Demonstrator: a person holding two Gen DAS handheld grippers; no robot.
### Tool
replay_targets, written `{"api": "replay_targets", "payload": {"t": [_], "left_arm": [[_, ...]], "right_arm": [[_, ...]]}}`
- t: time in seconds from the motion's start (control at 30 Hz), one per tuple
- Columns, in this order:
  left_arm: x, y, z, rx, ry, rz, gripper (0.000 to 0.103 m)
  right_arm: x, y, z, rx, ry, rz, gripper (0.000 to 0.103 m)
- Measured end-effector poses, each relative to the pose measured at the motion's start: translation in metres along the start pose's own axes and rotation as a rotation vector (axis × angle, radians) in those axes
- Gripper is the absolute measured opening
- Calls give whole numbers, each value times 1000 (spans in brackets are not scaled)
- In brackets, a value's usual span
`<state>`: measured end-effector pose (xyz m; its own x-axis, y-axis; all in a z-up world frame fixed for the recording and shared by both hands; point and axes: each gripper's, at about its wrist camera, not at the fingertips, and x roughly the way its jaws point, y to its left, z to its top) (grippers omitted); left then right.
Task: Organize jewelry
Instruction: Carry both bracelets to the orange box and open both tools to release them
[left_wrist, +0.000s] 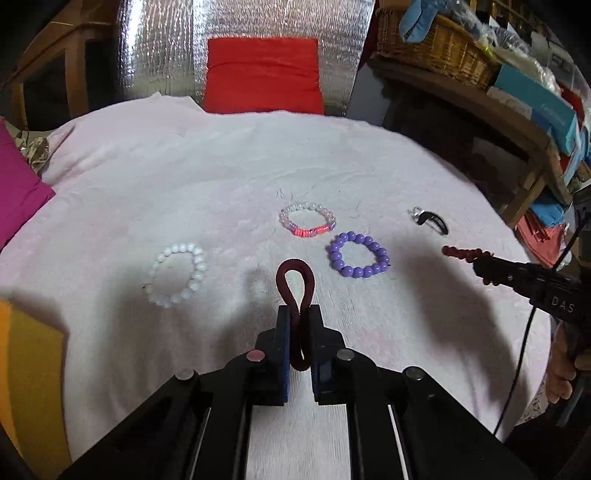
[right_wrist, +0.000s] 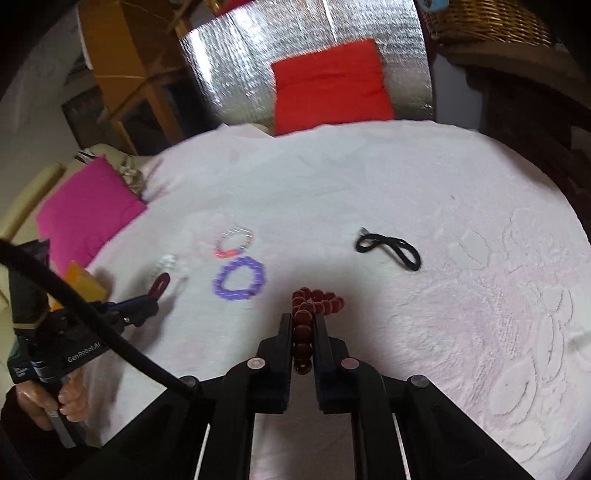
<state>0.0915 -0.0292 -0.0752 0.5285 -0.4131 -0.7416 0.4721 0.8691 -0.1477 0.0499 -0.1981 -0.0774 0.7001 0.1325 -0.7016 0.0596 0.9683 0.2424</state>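
Observation:
My left gripper (left_wrist: 298, 314) is shut on a dark red hair tie (left_wrist: 295, 280) whose loop sticks up past the fingertips. My right gripper (right_wrist: 303, 319) is shut on a dark red bead bracelet (right_wrist: 317, 300); the same bracelet (left_wrist: 466, 254) shows at the right of the left wrist view. On the pale pink cloth (left_wrist: 184, 177) lie a white bead bracelet (left_wrist: 178, 274), a pink and clear bead bracelet (left_wrist: 308, 220), a purple bead bracelet (left_wrist: 357, 254) and a black hair tie (left_wrist: 430, 219). The purple bracelet (right_wrist: 239, 278) and the black hair tie (right_wrist: 388, 249) also show in the right wrist view.
A red cushion (left_wrist: 263, 75) leans on a silver foil panel at the back. A magenta cushion (right_wrist: 86, 210) lies at the left edge, a yellow-orange thing (left_wrist: 31, 373) near the front left. Shelves with a wicker basket (left_wrist: 439, 48) stand at the right.

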Motion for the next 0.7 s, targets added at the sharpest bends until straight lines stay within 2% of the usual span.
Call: {"api": "replay_targets", "payload": {"t": [0.3, 0.5, 0.7], "left_arm": [[-38, 19, -5, -63, -63, 32, 9], [-67, 41, -4, -126, -134, 63, 9], [-64, 49, -6, -126, -102, 106, 9]], "right_arm": [[-11, 33, 3, 40, -77, 110, 11], [-1, 56, 2, 14, -74, 140, 11], [8, 71, 2, -16, -67, 154, 11]]}}
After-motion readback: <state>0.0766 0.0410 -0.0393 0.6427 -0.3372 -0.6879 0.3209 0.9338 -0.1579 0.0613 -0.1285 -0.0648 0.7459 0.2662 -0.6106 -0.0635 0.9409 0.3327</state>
